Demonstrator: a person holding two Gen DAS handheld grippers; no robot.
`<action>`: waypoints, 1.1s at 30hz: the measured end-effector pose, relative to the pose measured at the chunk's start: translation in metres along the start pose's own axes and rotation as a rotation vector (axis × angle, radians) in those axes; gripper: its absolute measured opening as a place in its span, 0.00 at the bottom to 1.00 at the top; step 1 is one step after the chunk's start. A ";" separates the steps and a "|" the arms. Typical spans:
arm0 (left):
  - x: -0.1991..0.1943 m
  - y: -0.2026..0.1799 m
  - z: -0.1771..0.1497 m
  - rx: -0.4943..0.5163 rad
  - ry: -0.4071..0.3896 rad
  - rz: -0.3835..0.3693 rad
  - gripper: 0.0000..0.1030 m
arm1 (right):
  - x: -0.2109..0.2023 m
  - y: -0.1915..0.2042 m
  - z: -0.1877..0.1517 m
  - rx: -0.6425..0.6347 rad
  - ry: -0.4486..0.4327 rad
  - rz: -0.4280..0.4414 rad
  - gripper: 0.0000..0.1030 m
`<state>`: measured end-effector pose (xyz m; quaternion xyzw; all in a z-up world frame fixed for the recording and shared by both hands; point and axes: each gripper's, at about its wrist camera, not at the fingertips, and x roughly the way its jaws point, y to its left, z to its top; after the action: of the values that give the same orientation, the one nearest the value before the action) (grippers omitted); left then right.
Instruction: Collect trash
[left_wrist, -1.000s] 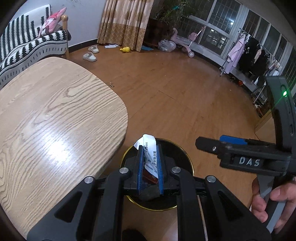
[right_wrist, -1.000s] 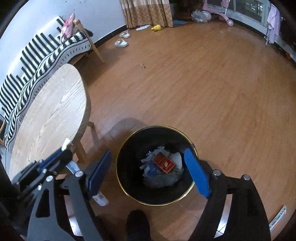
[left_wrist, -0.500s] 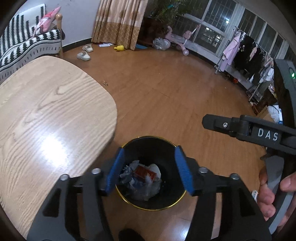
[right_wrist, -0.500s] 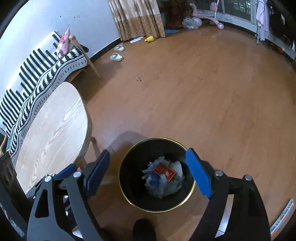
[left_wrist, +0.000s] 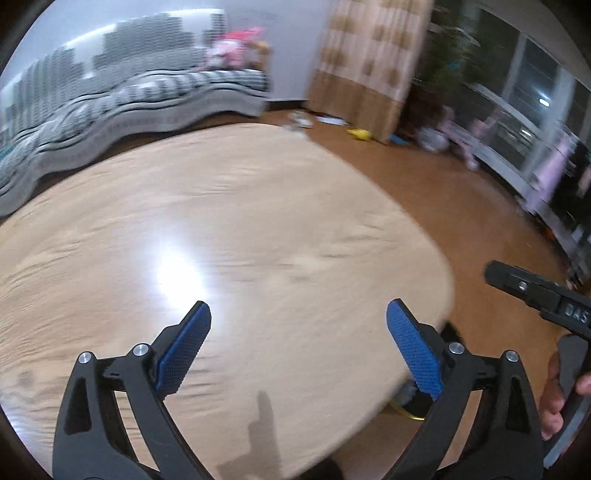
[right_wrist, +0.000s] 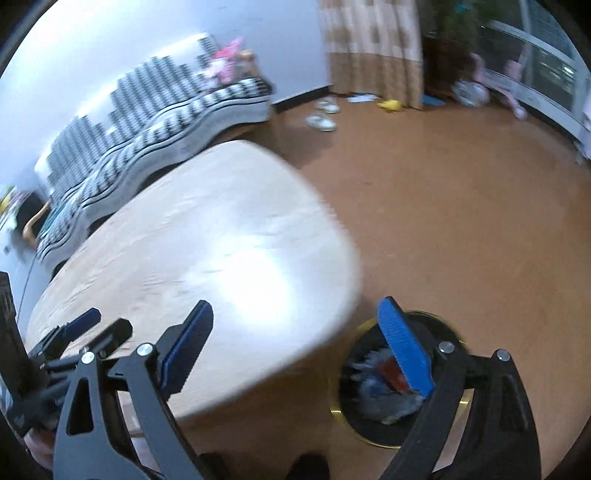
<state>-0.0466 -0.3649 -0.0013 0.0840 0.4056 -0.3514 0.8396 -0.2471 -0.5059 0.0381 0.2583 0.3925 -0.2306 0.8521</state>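
My left gripper (left_wrist: 297, 308) hovers over the light wooden table (left_wrist: 258, 221), its jaws opening wide with nothing between them. My right gripper (right_wrist: 294, 305) is over the table's edge (right_wrist: 332, 314), jaws also opening and empty. Below its right finger stands the black, gold-rimmed bin (right_wrist: 360, 326) on the floor, holding crumpled trash (right_wrist: 376, 391) with a red packet among it. The left wrist view shows only a sliver of that bin (left_wrist: 406, 411) under the table edge, and my right gripper (left_wrist: 535, 295) in a hand at the far right. My left gripper (right_wrist: 74, 332) shows at the lower left of the right wrist view. Both views are motion-blurred.
A black-and-white striped sofa (left_wrist: 147, 96) stands behind the table. Beyond it are curtains (right_wrist: 373, 48), slippers (right_wrist: 321, 118) and a small yellow toy (right_wrist: 391, 105) on the brown wooden floor (right_wrist: 461, 221). Windows and hanging clothes (left_wrist: 554, 166) line the right side.
The left gripper opened and dropped its wrapper into the bin. Both grippers then swung away from above the bin toward the table, and their jaws spread wider.
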 end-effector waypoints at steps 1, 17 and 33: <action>-0.008 0.020 0.000 -0.025 -0.010 0.031 0.90 | 0.005 0.016 0.001 -0.020 0.006 0.019 0.85; -0.123 0.273 -0.060 -0.371 -0.077 0.367 0.90 | 0.069 0.319 -0.035 -0.405 0.102 0.273 0.85; -0.133 0.355 -0.077 -0.461 -0.064 0.425 0.90 | 0.108 0.401 -0.063 -0.505 0.156 0.287 0.85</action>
<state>0.0827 0.0004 -0.0044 -0.0367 0.4212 -0.0695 0.9036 0.0205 -0.1826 0.0215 0.1078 0.4611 0.0177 0.8806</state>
